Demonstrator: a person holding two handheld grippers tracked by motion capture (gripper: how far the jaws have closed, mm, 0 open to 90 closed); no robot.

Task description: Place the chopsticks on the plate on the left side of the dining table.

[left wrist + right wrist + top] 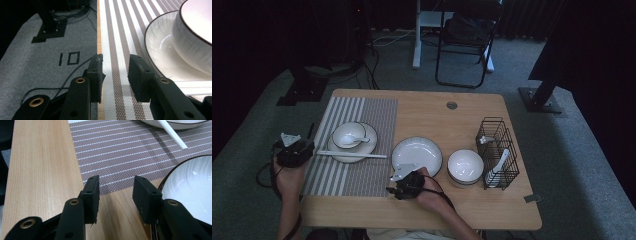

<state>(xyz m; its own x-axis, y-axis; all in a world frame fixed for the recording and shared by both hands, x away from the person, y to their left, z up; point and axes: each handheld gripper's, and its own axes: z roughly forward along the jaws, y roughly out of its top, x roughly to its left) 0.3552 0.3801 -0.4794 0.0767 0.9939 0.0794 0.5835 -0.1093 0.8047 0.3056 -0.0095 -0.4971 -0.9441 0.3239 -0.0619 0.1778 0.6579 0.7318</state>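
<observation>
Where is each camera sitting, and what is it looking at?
High view: up above the person's side, looking forward and down on the table; forearms, left gripper and right gripper show.
Left gripper view: rides the left gripper, looking along its open jaws over the striped placemat and floor.
Right gripper view: rides the right gripper, open jaws over table edge and placemat.
Shared: both gripper views see the placemat and the chopsticks.

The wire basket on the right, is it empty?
No, the black wire basket near the table's right edge holds a white spoon leaning inside it, plus another small white piece higher up.
</observation>
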